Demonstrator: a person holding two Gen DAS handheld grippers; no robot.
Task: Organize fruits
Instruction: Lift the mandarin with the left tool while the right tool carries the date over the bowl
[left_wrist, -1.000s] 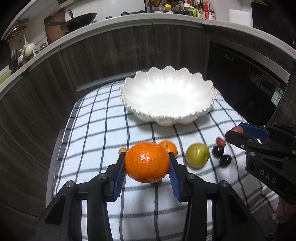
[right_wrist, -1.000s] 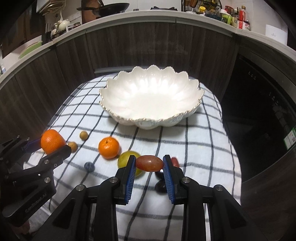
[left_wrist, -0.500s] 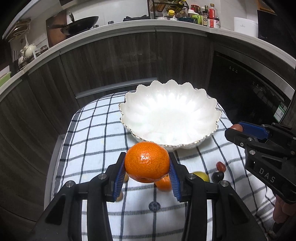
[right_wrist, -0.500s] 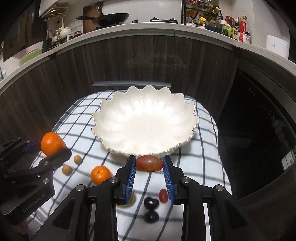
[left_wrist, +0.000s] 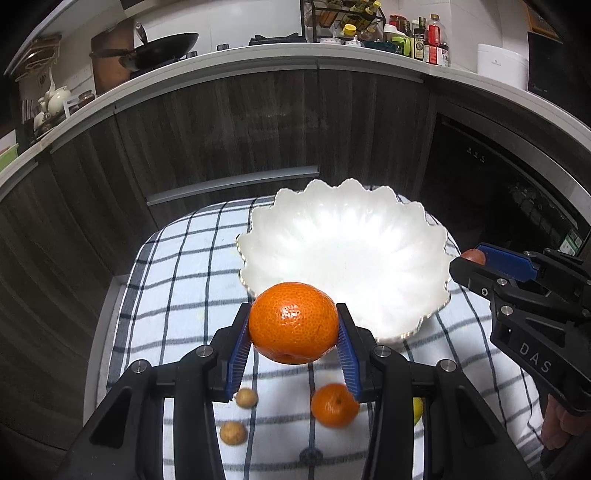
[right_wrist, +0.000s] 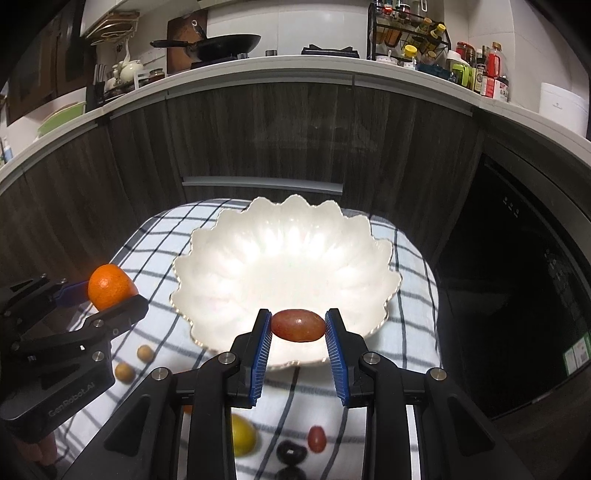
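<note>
Grippers have risen from cloth to bowl (left_wrist: 343, 254) rim — left gripper (left_wrist: 293, 332) clenching orange (left_wrist: 293, 323), right gripper (right_wrist: 297, 332) clenching grape (right_wrist: 297, 325) — drops seem imminent.

At centre frame we are viewing a glossy white bowl (right_wrist: 284, 258) with a scalloped, metallic-edged rim, sitting on a white cloth (left_wrist: 177, 295) checked with dark blue-black lines. We are seeing a bright orange, dimpled mandarin (left_wrist: 293, 323) between the blue ribbed pads of the black left gripper (left_wrist: 293, 343). The black right gripper (right_wrist: 298, 339), likewise blue-padded, is showing a reddish-brown grape (right_wrist: 297, 325). Toward the lower frame we are noting a smaller orange mandarin (left_wrist: 334, 405), two tan-brown round fruits (left_wrist: 232, 432), a yellow-green fruit (right_wrist: 242, 435), a red grape (right_wrist: 317, 438) and a near-black grape (right_wrist: 291, 451). Behind, dark wood-grain cabinet fronts (right_wrist: 258, 140) are carrying a white countertop (right_wrist: 295, 64).
</note>
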